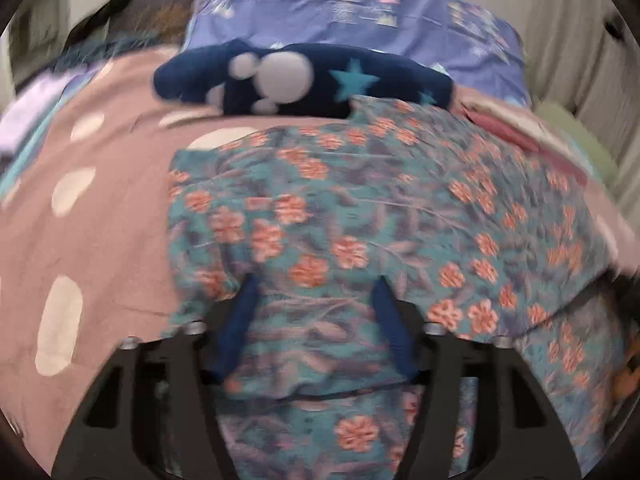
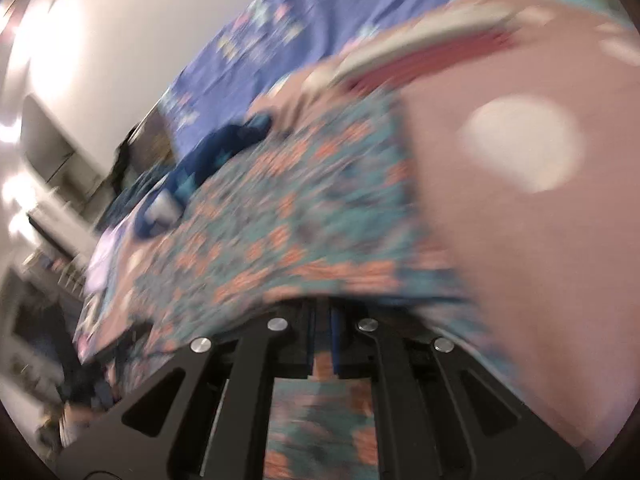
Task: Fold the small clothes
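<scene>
The floral garment (image 1: 360, 216) lies spread on the pink dotted bedspread (image 1: 80, 200), near a navy star-patterned cloth (image 1: 304, 80) at the far side. The left gripper (image 1: 316, 320) has its jaws spread, fabric bunched between them. The right gripper (image 2: 322, 340) pinches the garment's edge, jaws nearly together.

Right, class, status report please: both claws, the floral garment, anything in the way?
Left claw open over teal floral cloth garment. Right claw shut on its edge. Navy star-print fleece item lies beyond it on the pink spotted bedsheet.
</scene>
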The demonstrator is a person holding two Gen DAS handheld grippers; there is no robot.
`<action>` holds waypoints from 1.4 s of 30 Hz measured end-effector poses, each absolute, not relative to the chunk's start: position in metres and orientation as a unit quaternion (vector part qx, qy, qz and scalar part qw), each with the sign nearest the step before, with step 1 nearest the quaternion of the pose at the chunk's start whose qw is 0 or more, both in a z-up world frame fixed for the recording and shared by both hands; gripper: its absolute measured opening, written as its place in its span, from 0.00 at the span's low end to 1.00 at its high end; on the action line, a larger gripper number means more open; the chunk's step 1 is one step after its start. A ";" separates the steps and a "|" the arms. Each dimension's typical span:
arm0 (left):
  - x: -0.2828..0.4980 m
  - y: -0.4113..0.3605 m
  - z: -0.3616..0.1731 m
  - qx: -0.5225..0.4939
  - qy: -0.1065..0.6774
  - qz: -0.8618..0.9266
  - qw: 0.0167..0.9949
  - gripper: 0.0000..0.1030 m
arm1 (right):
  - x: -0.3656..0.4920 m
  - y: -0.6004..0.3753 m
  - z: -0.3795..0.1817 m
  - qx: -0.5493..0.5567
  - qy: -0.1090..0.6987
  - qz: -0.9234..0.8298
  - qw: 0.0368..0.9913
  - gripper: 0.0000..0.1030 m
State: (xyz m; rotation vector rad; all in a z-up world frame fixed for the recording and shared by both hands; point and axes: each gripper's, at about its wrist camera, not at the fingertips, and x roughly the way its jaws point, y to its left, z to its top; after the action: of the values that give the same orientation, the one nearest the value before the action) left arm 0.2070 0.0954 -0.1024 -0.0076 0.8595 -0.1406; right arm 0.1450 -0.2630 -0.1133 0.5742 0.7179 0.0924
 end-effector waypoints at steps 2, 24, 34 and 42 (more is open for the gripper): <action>0.207 0.088 -0.104 0.022 0.418 -0.053 0.907 0.66 | 0.136 -0.277 -0.111 0.277 0.349 0.006 0.895 0.07; 0.207 0.085 -0.105 0.029 0.418 -0.052 0.907 0.69 | 0.284 -0.300 -0.072 0.117 0.401 -0.022 0.908 0.02; 0.207 0.086 -0.105 0.027 0.418 -0.055 0.907 0.71 | 0.226 -0.297 -0.045 0.136 0.365 0.059 0.919 0.04; 0.206 0.081 -0.104 0.046 0.415 -0.042 0.908 0.74 | 0.181 -0.268 -0.097 0.063 0.427 0.031 0.901 0.18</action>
State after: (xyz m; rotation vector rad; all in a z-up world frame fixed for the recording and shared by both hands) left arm 0.2057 0.0814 -0.1041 0.0948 0.8571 -0.0866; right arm 0.1809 -0.2678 -0.0965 0.1302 0.8839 0.0636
